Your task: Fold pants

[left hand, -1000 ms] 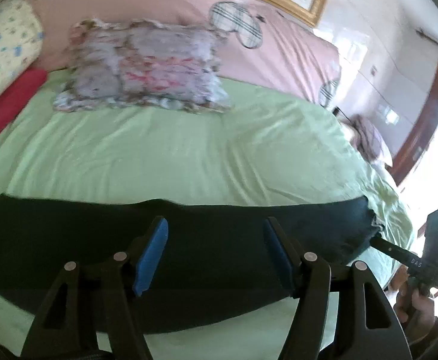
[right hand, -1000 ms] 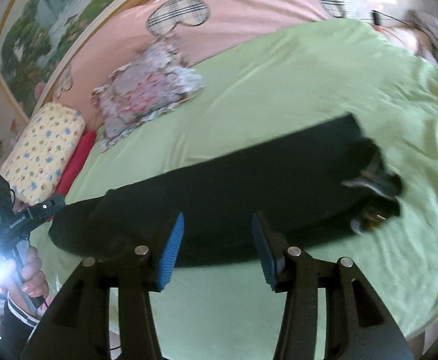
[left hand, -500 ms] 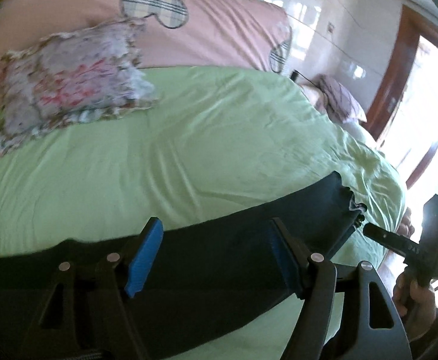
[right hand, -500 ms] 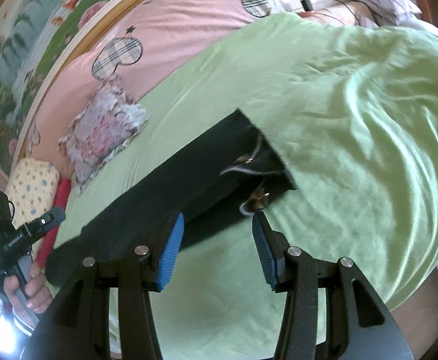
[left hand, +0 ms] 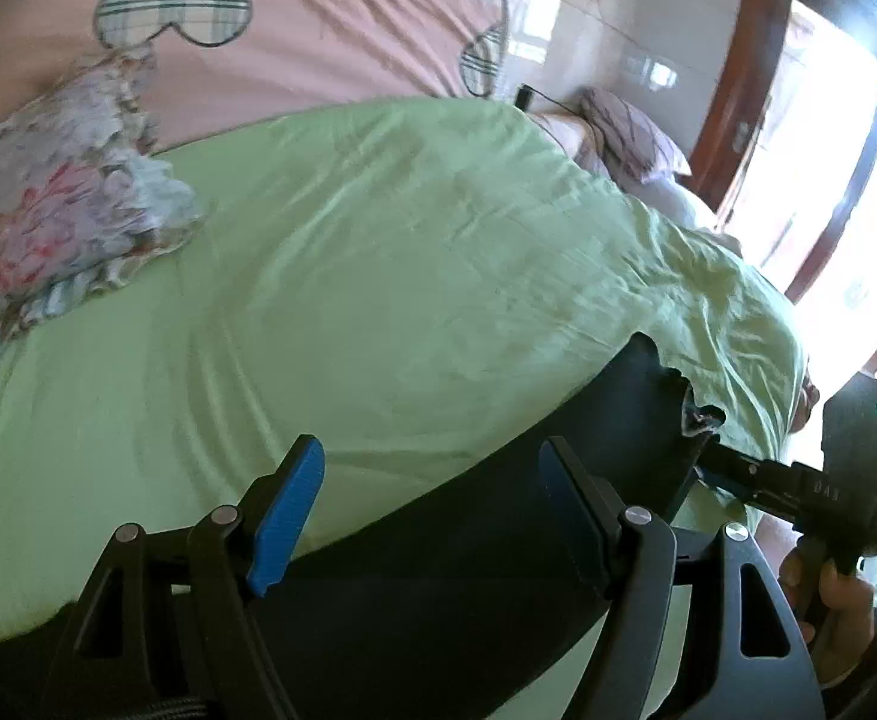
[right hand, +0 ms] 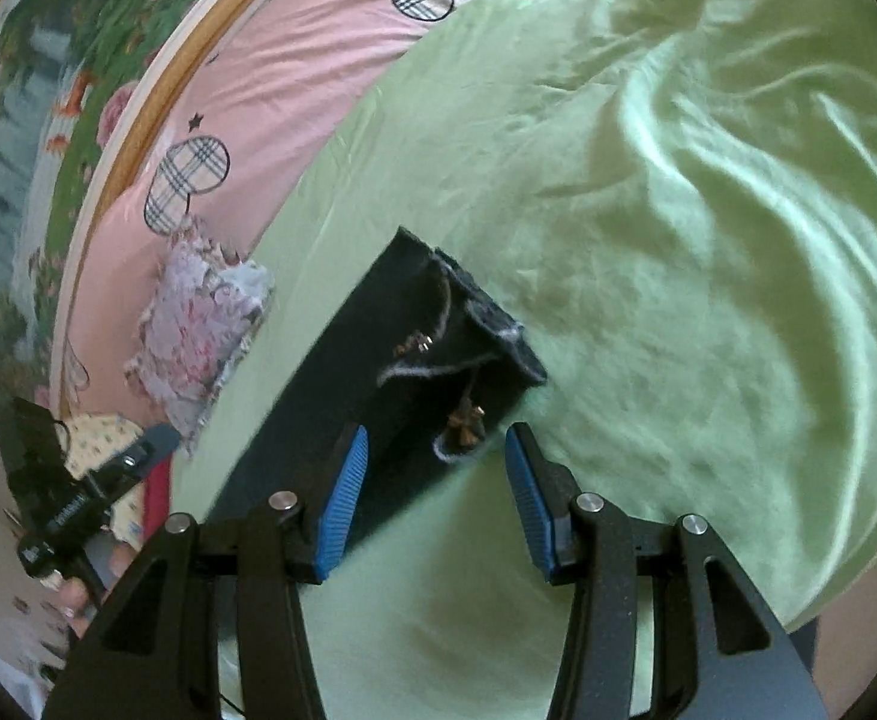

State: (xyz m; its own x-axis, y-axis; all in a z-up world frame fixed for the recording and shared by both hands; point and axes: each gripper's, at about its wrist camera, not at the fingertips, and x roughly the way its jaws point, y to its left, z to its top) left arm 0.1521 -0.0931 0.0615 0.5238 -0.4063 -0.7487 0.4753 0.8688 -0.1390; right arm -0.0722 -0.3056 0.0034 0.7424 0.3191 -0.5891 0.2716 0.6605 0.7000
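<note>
Left gripper (left hand: 432,507): fingers wide, empty, opened a bit more vs. 1 s ago. Right gripper (right hand: 435,495): fingers half open, empty, now at the waistband (right hand: 477,324). Black pants (left hand: 468,546) lie long across the green bed sheet (left hand: 378,276); next fold prob. waist to hem.

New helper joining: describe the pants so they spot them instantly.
Find the green bedsheet covering the bed. Along its near edge lies the pants, one long flat strip. It is the only black item there, unlike the floral pillow beyond.

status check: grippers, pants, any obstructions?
Left gripper and right gripper open, empty. Long dark fabric pants flat on green bedsheet, right gripper near waistband. Nothing blocking.
</note>
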